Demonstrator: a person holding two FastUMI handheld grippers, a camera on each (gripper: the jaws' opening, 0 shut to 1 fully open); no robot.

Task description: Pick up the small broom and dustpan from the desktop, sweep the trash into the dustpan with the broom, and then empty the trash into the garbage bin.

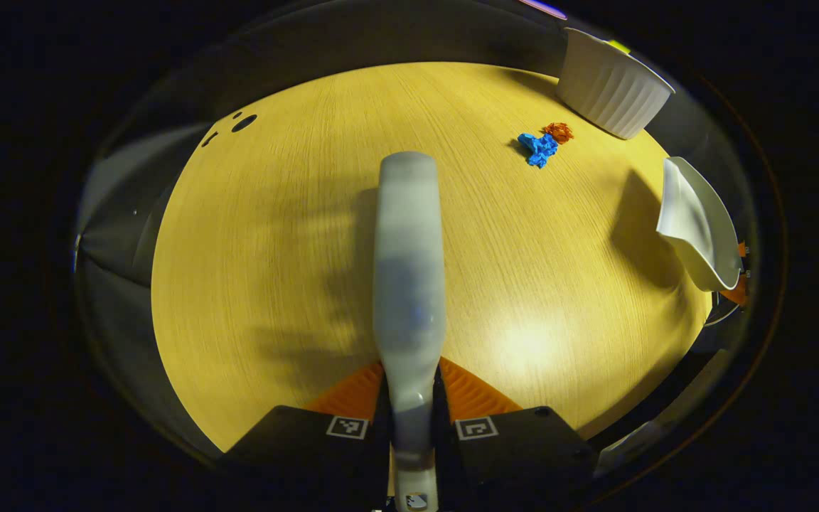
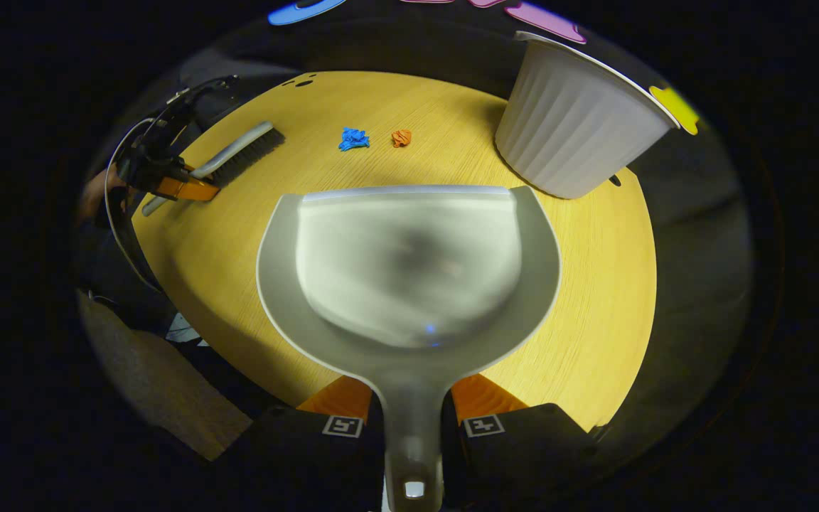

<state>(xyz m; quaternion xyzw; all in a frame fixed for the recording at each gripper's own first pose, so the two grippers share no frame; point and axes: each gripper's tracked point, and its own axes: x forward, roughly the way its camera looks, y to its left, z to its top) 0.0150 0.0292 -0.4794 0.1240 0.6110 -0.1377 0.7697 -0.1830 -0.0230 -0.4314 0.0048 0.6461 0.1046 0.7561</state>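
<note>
In the left gripper view, the left gripper [image 1: 409,398] had its fingers closed narrow on the handle of the broom [image 1: 409,270], which ran straight out between them and rose up the middle of the view over the desk [image 1: 274,270]. A blue scrap [image 1: 539,148] and an orange scrap [image 1: 559,131] of crumpled paper lay touching or nearly so on the far right of the desk, near the foot of the white ribbed garbage bin [image 1: 612,89]. At the right edge the dustpan [image 1: 697,224] showed side-on, tilted and held above the desk.

In the right gripper view, the right gripper [image 2: 413,419] pinched the dustpan's [image 2: 409,263] handle between both fingers, the pan spreading wide in front of them with its open lip facing the far side of the desk [image 2: 594,284]. Beyond that lip lay the blue scrap [image 2: 354,139] and the orange scrap [image 2: 401,137], a little apart, both well clear of the pan. The garbage bin [image 2: 573,128] stood upright at the far right of the desk. At the left, the left gripper [image 2: 193,186] held the broom [image 2: 235,160] by its handle, the bristles pointing toward the scraps but short of them.
</note>
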